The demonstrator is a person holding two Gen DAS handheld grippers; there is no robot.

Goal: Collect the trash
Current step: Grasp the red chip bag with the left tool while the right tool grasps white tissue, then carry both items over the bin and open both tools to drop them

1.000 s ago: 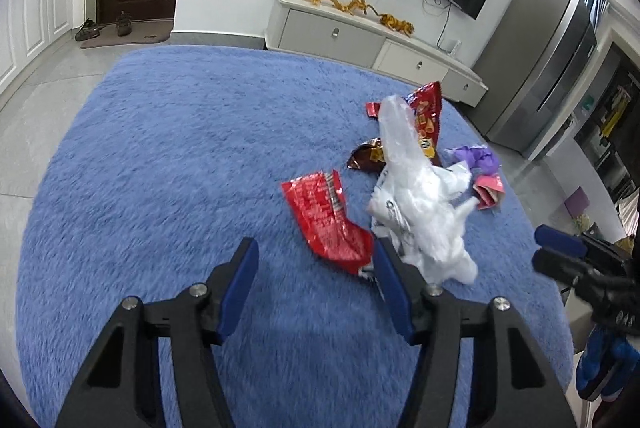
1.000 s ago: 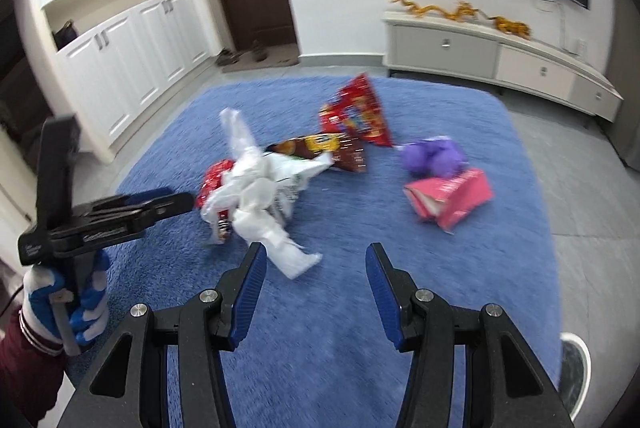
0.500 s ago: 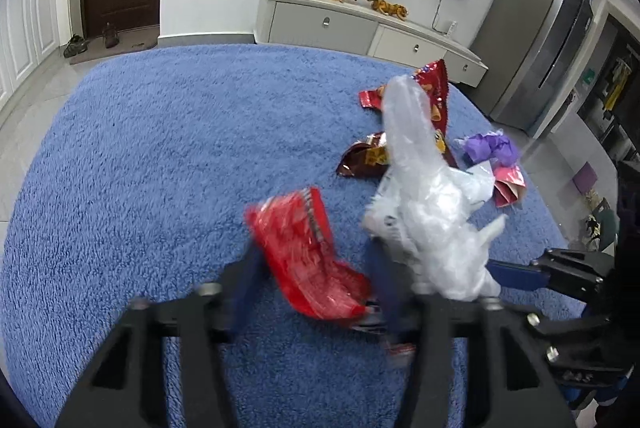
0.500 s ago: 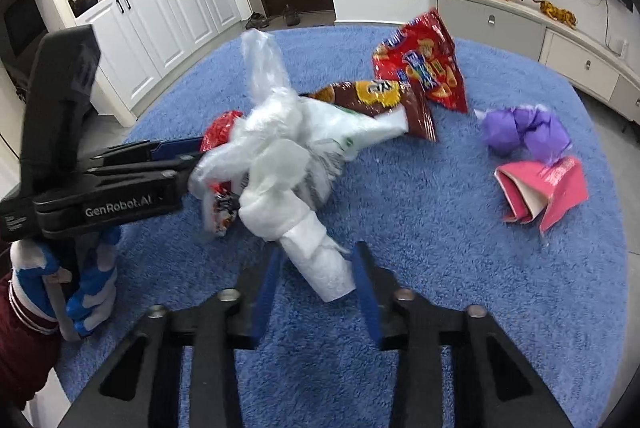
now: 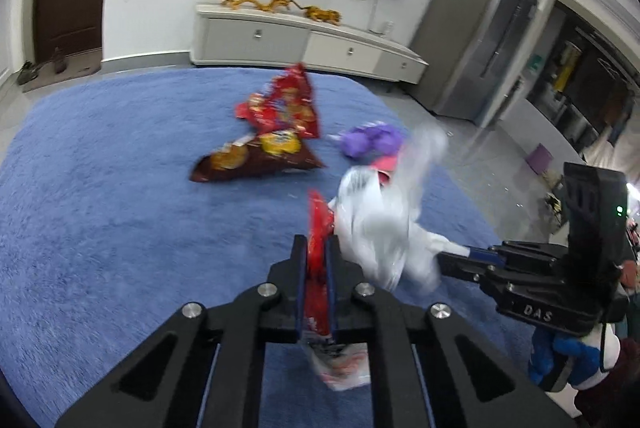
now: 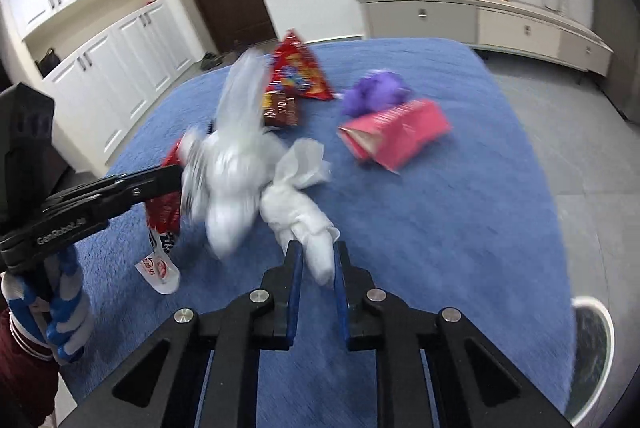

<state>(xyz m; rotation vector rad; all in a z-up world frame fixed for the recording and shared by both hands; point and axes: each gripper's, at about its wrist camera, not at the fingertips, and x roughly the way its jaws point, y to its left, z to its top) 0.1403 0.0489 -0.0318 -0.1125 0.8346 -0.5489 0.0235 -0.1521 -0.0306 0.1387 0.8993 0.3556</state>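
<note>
Between the left gripper's [image 5: 316,260] jaws: red wrapper [image 5: 318,228], clamped edge-on. They have just been closing, now pinched tight on it, with the wrapper's white end hanging below the jaws. Right gripper [image 6: 316,260] jaws also just closing, now gripping a twisted tail of the white plastic bag [image 6: 236,184]; bag body bunches between the two grippers, off the blue carpet [image 6: 440,228].

Risks, as I judge them:
- Right grip is on a thin slippery tail only; a tug could slide it out.
- Bag mouth not visibly open, so the wrapper may just get pushed against the outside.
- Grippers sit close together; they could clash.

Not yet collected on carpet: red chip bag [image 5: 286,108], brown snack bag [image 5: 256,160], purple wad [image 6: 376,92], pink box [image 6: 396,136].
</note>
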